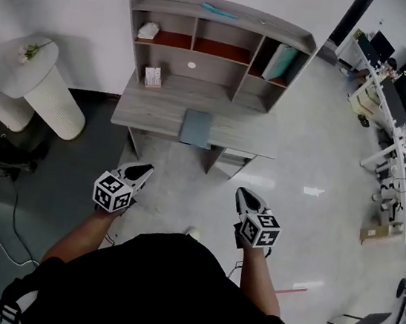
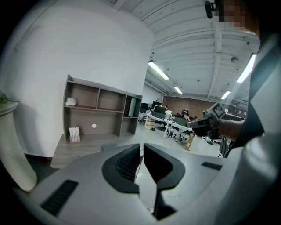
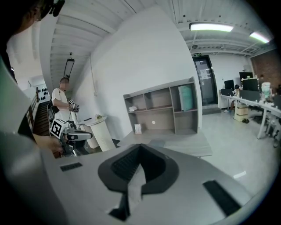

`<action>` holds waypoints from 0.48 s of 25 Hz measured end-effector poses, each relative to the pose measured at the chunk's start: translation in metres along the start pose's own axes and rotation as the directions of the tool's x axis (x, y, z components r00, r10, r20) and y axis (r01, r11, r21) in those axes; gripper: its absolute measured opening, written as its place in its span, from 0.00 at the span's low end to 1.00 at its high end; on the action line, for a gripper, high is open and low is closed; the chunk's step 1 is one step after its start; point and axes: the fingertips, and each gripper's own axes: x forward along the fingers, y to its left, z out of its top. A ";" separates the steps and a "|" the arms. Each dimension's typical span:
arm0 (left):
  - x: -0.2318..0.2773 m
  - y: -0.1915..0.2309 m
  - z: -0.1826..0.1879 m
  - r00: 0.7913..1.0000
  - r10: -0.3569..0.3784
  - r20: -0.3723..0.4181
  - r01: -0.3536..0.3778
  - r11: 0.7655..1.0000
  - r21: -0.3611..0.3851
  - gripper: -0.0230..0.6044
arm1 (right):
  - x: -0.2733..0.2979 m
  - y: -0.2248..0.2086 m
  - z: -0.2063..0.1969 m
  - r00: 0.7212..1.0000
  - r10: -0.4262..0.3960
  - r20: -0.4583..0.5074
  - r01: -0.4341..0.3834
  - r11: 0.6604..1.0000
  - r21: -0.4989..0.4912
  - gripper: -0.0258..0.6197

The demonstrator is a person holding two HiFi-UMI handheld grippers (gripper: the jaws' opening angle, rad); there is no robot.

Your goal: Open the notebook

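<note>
Grey desk (image 1: 157,114) with shelf hutch (image 1: 219,44), set against white wall. On desk, left end: small upright card (image 1: 153,76). In hutch over desk: white object (image 1: 148,30) in upper-left compartment, pale green flat item (image 1: 279,62) upright in right compartment, teal item (image 1: 219,10) on top. Left of desk: white round pedestal (image 1: 44,90) bearing small flowers (image 1: 30,51). Right of desk, well apart: office workstations with monitors (image 1: 393,91). Pink strip (image 1: 291,288) on floor, well in front of desk.

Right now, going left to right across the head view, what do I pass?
white round table → left tool → notebook → right tool → office desks with monitors
</note>
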 end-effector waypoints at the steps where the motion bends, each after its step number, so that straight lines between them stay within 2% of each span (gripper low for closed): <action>1: 0.003 0.000 0.001 1.000 0.001 -0.001 -0.001 1.000 0.000 0.09 | 0.001 -0.002 -0.001 1.000 0.003 -0.003 -0.003 1.000 0.001 0.04; 12: 0.036 0.001 0.007 1.000 0.016 -0.011 -0.016 1.000 -0.018 0.09 | 0.017 -0.030 0.002 0.999 0.030 -0.031 -0.031 1.000 -0.006 0.04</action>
